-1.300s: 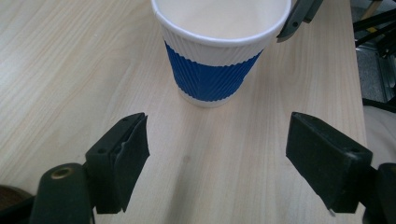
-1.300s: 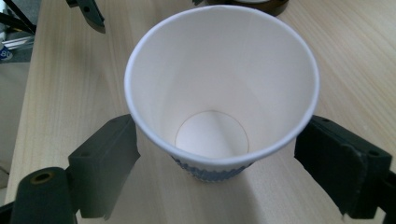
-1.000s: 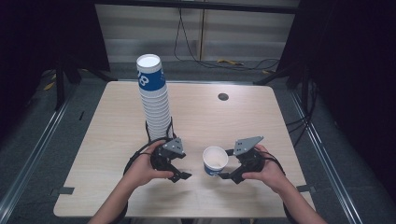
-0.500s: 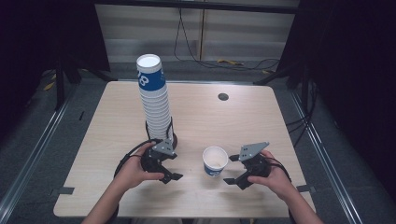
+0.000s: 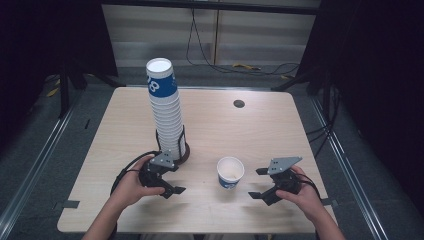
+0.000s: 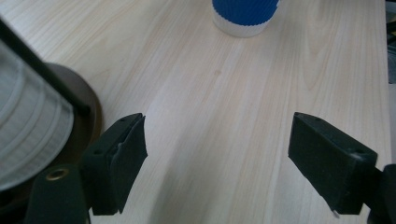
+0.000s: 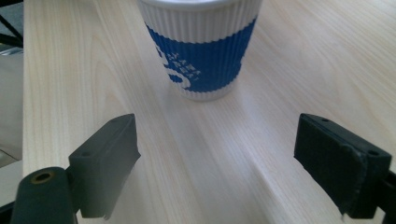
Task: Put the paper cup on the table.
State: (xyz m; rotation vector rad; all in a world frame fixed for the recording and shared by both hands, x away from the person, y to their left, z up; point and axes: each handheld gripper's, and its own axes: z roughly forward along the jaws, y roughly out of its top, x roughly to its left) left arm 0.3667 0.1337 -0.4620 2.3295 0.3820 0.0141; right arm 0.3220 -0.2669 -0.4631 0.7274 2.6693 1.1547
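Bare tabletop [image 5: 280, 125] surrounds the lone cup [image 5: 230, 172], both hand-held grippers apart.

High overview (close tong views)

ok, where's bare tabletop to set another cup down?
Free: the far right of the light wooden table, past the small dark grommet hole, and the left strip beside the tall stack of blue-and-white paper cups. Crowded: the near edge, around the single blue-and-white ribbed cup.

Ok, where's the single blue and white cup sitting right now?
In the high view the single cup stands upright on the table, between the left gripper and right gripper, right of the cup stack.
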